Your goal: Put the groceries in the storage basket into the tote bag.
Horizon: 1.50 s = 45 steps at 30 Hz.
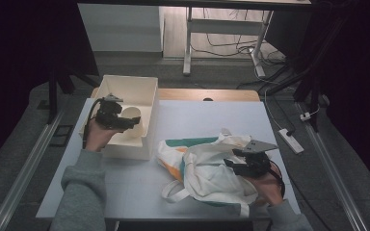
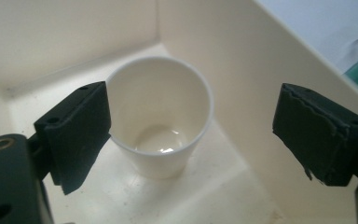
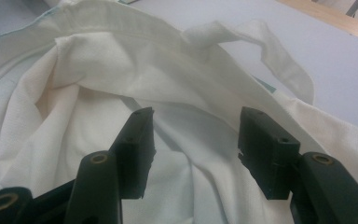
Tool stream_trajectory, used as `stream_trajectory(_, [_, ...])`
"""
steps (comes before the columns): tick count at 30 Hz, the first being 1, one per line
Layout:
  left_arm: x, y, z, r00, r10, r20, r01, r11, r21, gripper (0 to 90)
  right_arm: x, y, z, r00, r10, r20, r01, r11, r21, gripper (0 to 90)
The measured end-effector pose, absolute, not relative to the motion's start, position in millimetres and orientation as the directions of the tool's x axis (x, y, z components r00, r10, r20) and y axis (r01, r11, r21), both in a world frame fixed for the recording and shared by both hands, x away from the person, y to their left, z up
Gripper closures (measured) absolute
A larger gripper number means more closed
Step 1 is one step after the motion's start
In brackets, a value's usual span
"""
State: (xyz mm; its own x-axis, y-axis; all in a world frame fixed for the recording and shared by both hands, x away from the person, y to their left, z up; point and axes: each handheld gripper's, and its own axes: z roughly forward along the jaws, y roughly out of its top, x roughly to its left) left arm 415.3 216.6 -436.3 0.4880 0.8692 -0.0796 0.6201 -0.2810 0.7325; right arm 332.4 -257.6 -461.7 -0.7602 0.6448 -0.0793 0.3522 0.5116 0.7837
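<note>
The left tongs (image 2: 193,135) stand spread around the light, easily squashed paper cup (image 2: 161,116) at the frame's middle, so pinch its rim gently, while the right tongs (image 3: 193,149) hang spread over the soft bag (image 3: 74,93).

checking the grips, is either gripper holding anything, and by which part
Nothing is held. The left gripper stands open around the paper cup in the white bin; the right gripper is open over the cloth bag.

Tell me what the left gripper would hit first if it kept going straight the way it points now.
Most likely the white paper cup standing in the cream bin: it sits dead ahead between the open jaws of the left gripper.
</note>
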Motion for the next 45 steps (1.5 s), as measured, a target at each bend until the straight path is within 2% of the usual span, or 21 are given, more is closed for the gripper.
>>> stream_trajectory(8, [434,211,-444,0.461,0.887,-0.033,0.653,-0.315,0.688,5.7,332,-257,-462,-0.763,0.641,-0.079,0.352,0.515,0.781,45.6])
stream_trajectory(18, [453,210,-456,0.459,0.887,-0.051,0.693,-0.321,0.646,5.2,333,-258,-462,-0.763,0.642,-0.078,0.354,0.515,0.781,45.5])
stream_trajectory(27, [459,210,-460,0.471,0.880,-0.067,0.701,-0.327,0.634,10.6,333,-258,-463,-0.758,0.647,-0.086,0.352,0.517,0.780,45.5])
stream_trajectory(34, [462,209,-464,0.485,0.872,-0.072,0.706,-0.341,0.621,18.7,333,-258,-463,-0.758,0.646,-0.090,0.351,0.521,0.778,45.4])
stream_trajectory(45, [460,211,-461,0.478,0.875,-0.076,0.700,-0.327,0.635,19.8,332,-258,-462,-0.757,0.646,-0.092,0.351,0.522,0.777,45.3])
